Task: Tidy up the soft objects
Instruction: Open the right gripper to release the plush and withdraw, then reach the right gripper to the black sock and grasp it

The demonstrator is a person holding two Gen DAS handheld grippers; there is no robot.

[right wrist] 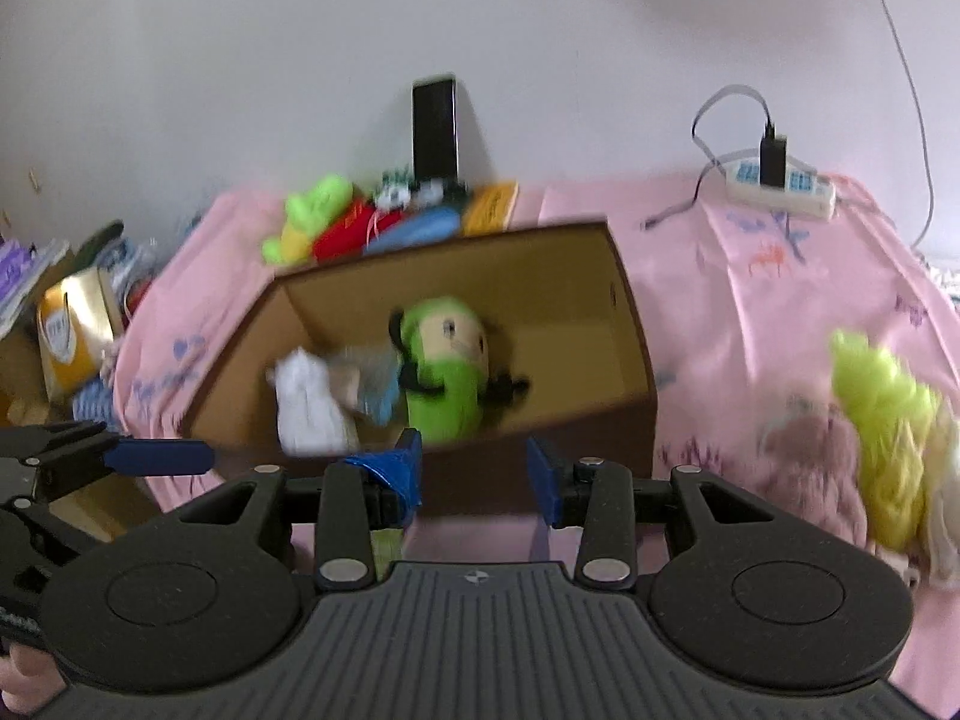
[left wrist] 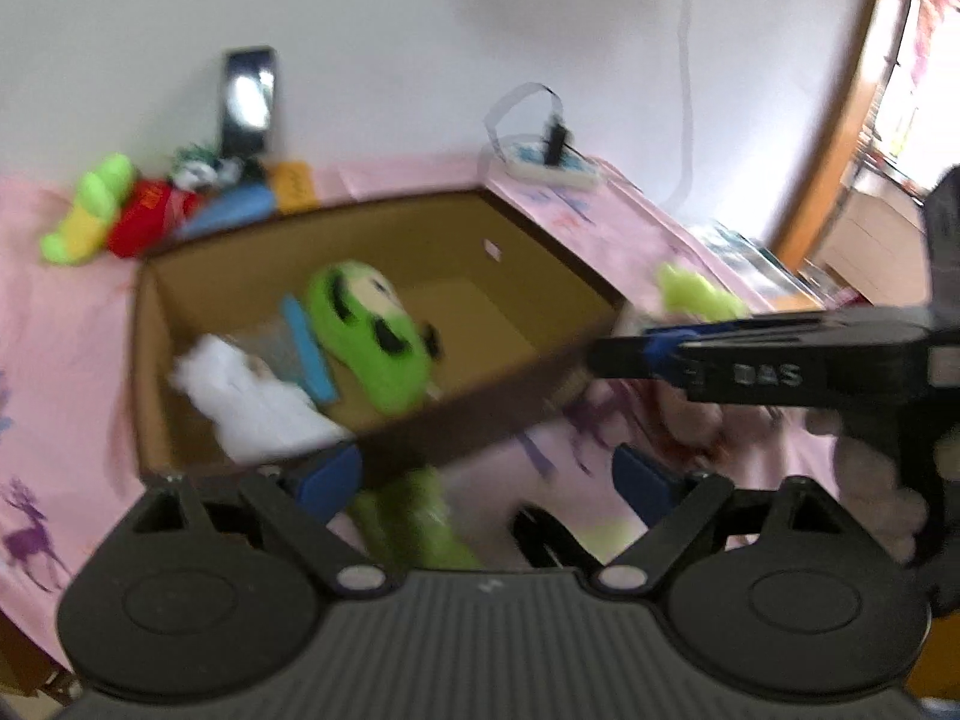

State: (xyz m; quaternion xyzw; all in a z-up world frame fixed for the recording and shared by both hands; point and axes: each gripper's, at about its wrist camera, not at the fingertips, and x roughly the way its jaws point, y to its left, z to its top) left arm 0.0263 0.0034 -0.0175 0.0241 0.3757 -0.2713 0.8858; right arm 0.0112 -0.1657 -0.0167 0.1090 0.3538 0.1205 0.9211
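Pink bedsheet point(right wrist: 750, 300), cardboard box point(right wrist: 624, 300) dead center, green plush point(right wrist: 447, 372) inside. Both frames blurry. Left gripper point(left wrist: 486, 474) wide, right gripper point(right wrist: 474, 468) wide, both empty. Yellow-green plush point(right wrist: 882, 432) at 3 o'clock, outside box. Risk: fast swing clips box rim, tips it.

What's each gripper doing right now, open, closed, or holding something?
Left gripper: open, fingers wide apart, holding nothing; a blurred green soft toy lies below them.
Right gripper: open, fingers apart, nothing between them.
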